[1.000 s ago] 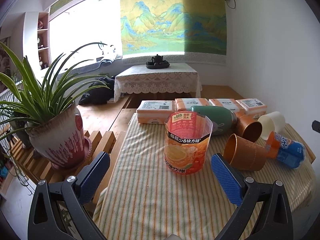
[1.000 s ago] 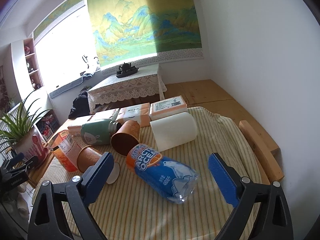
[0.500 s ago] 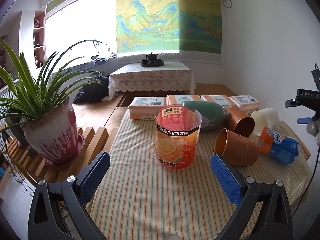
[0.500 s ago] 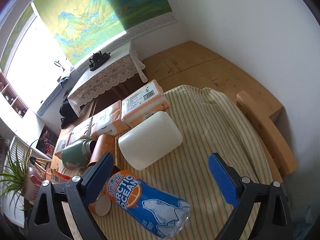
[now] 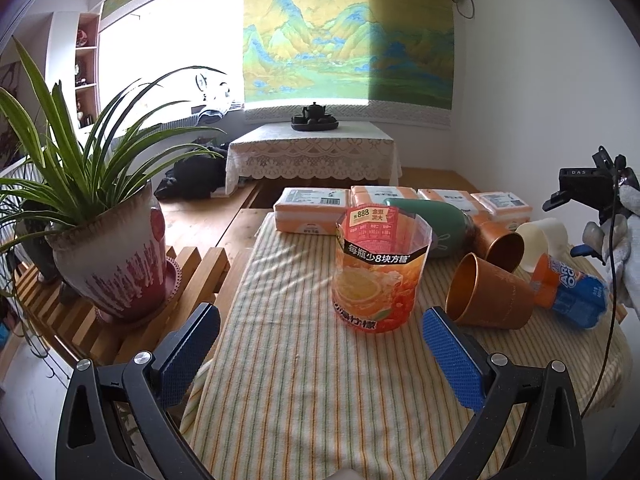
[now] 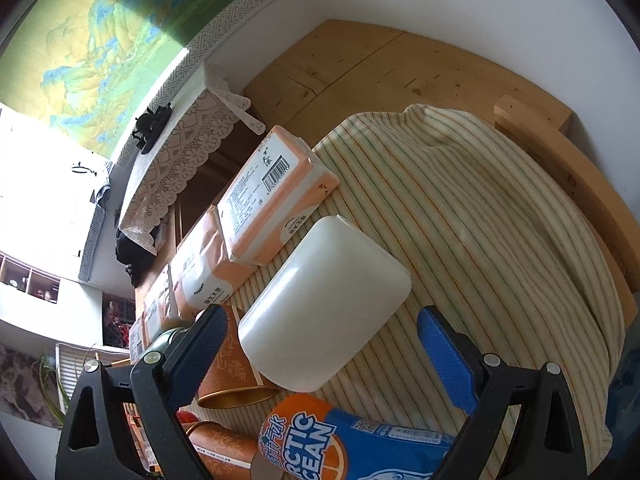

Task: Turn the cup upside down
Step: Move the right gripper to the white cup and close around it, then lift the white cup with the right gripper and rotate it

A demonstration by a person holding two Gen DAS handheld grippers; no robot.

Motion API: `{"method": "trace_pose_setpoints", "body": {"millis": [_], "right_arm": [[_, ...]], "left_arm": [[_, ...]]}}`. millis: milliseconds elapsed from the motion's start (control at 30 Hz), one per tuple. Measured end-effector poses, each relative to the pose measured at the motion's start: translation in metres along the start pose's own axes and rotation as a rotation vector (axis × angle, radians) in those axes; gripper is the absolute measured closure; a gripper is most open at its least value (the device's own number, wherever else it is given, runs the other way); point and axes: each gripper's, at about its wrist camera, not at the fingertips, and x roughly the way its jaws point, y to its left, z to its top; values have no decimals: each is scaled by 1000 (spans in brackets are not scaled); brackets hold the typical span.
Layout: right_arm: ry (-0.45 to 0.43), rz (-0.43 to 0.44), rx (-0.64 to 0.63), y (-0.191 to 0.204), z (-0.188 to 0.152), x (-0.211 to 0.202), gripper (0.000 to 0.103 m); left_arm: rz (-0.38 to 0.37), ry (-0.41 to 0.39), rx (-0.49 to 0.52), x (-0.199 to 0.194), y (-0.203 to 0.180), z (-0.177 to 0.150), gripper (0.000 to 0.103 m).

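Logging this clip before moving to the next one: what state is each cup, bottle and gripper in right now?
White cup: on its side, between the open right fingers, not gripped.
Orange printed cup: upright, mouth up.
Near copper cup: on its side.
Far copper cup: on its side.
Green flask: lying down.
Arctic Ocean bottle: lying down.
Left gripper: open, empty.
Right gripper: open.
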Motion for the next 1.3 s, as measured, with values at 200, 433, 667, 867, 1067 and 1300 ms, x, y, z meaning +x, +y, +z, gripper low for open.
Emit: {"method": "trace_pose_setpoints", "body": {"millis": [200,433,667,867,1067,1300], "right_arm": [[27,-35,28,2,6,21,9],[68,-57,63,-7,14,40,11],[83,-36,62,-9,14,40,14],[55,27,52,-7,15,27,18],[8,83,30,2,13,4,21],[-52,173,2,8,-1,-41,23]], "left_arm": [[8,5,-8,4,6,-2,0],[22,1,-16,5,11,-1,0],[22,1,-12,5,9,-1,0],[25,-1,-10,3,6,-1,0],[24,-10,-3,-4,3,-1,0],[26,-23,-8,-14,5,-1,0]]}}
